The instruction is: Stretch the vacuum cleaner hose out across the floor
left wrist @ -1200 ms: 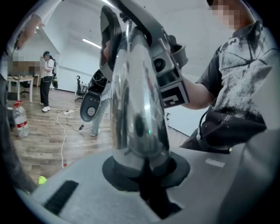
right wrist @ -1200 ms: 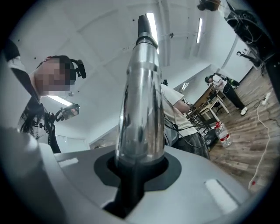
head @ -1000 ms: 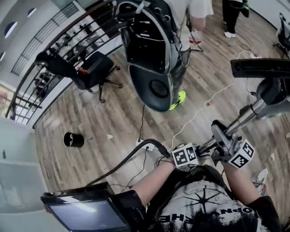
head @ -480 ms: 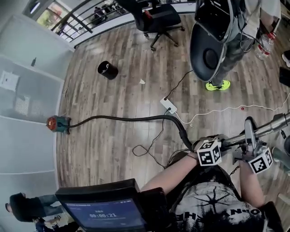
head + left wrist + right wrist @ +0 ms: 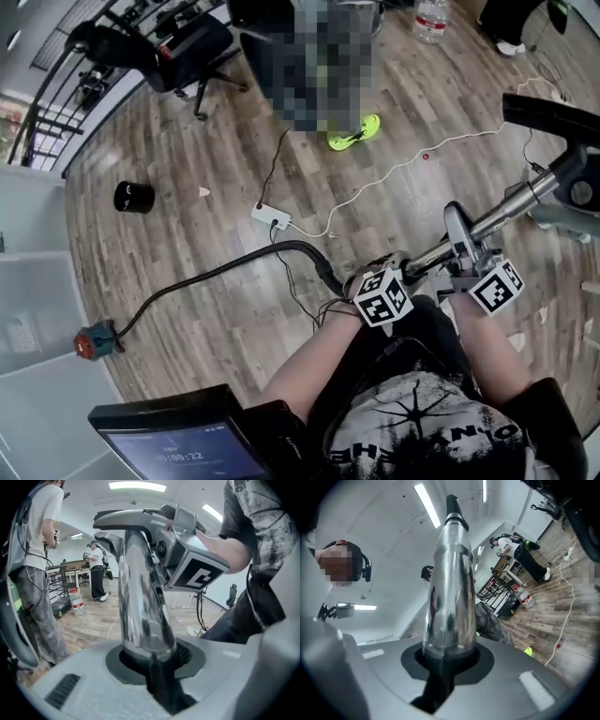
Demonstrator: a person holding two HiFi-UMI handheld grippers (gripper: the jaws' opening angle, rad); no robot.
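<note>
A black vacuum hose [image 5: 225, 272] lies in a curve over the wood floor, from a small red and blue piece [image 5: 94, 342] at the left up to my hands. It joins a chrome wand [image 5: 511, 208] with a grey handle [image 5: 457, 234]. My left gripper [image 5: 401, 272] is shut on the wand near the hose joint; its jaws have just been opening, with the tube still seated between them. The left gripper view shows that tube [image 5: 140, 597] in the left gripper [image 5: 154, 665]. My right gripper [image 5: 466, 258] is shut on the wand [image 5: 452, 588] further up, the right gripper [image 5: 443, 665] round its base.
A white power strip [image 5: 270, 217] and a white cable [image 5: 394, 169] lie beyond the hose. A black cylinder [image 5: 134, 197] stands at the left and an office chair [image 5: 187, 42] at the back. A person with a yellow-green shoe [image 5: 354, 134] stands nearby. A monitor [image 5: 178, 441] sits below.
The head view has swung round. Both grippers have come lower with the wand, and the hose's near end has followed them; its far end stays on the floor at the left.
</note>
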